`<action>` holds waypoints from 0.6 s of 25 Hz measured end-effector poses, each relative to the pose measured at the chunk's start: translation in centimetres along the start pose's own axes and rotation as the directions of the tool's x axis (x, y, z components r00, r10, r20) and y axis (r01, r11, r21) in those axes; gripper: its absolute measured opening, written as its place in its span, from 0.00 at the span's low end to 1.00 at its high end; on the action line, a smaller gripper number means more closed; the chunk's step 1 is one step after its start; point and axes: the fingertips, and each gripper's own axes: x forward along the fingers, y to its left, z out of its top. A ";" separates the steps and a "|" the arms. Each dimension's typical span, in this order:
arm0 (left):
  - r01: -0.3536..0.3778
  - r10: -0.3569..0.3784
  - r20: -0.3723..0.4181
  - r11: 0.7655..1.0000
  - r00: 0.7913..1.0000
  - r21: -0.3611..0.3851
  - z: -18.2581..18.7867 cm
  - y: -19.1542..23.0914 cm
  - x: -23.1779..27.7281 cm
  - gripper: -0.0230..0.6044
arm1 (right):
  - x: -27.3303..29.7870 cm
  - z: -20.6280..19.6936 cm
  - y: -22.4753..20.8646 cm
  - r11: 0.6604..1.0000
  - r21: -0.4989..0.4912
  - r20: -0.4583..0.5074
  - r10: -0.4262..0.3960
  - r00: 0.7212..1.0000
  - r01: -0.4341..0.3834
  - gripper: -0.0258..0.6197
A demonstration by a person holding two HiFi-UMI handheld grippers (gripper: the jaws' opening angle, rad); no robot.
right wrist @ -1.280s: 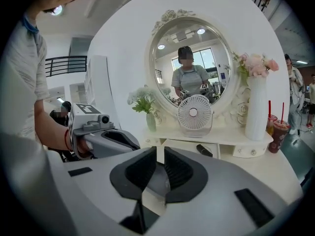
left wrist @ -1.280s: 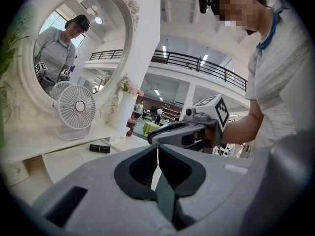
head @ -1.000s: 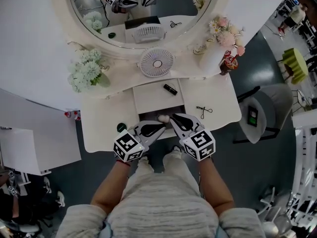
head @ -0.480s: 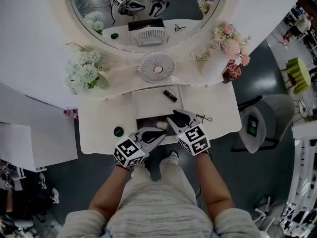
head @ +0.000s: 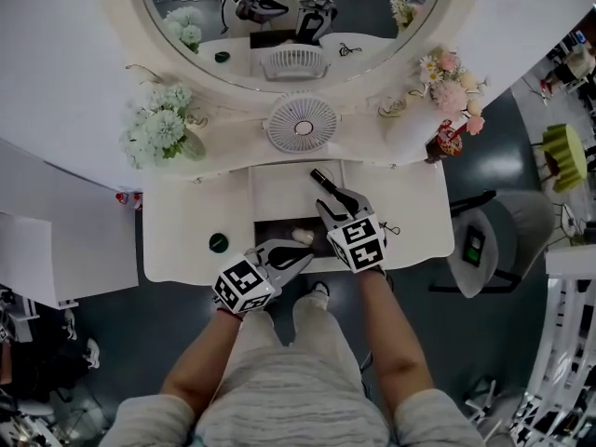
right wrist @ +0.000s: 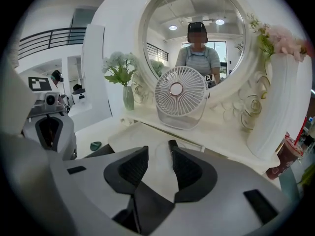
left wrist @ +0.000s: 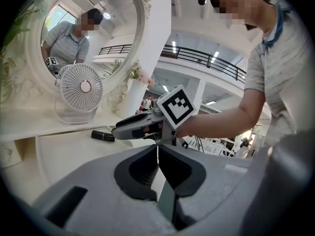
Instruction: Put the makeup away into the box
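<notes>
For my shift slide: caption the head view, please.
Right gripper, jaws opening and empty, poised at the black makeup tube beyond the open box.

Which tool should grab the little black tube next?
Right. The right tool sits just short of the black tube, jaws opening with nothing between them. The left tool is shut, farther back by the front edge of the table.

Left tongs [head: 304, 255] and right tongs [head: 330, 195] grey, shirt [head: 289, 380] pale-grey.

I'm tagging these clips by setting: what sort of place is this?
Probably a dressing-table corner staged in a big hall: a white vanity table, an oval mirror, flowers, and a balcony railing.
</notes>
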 end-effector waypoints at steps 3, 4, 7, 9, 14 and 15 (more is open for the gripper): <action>-0.006 0.006 -0.002 1.000 1.000 -0.007 -0.3 0.4 0.1 0.06 | 1.0 -0.1 -0.8 1.000 -0.023 -0.022 -0.018 1.000 0.017 0.22; -0.009 0.009 -0.002 1.000 1.000 -0.011 -0.4 0.5 0.1 0.06 | 1.4 -0.2 -1.0 0.999 -0.031 -0.031 -0.023 0.999 0.022 0.22; -0.012 0.012 -0.002 1.000 1.000 -0.019 -0.6 0.7 0.2 0.06 | 2.3 -0.7 -1.7 0.999 -0.043 -0.060 -0.028 0.998 0.026 0.22; -0.010 0.009 -0.004 1.000 1.000 -0.021 -0.7 0.7 0.3 0.06 | 2.9 -1.1 -2.1 0.998 -0.055 -0.083 -0.028 0.996 0.024 0.22; -0.005 0.005 -0.012 1.000 1.000 -0.019 -0.9 0.8 0.6 0.06 | 4.0 -1.5 -2.6 0.997 -0.072 -0.121 -0.027 0.992 0.018 0.22; -0.004 0.004 -0.012 1.000 1.000 -0.019 -0.9 0.9 0.6 0.06 | 4.1 -1.5 -2.6 0.997 -0.077 -0.130 -0.026 0.991 0.016 0.22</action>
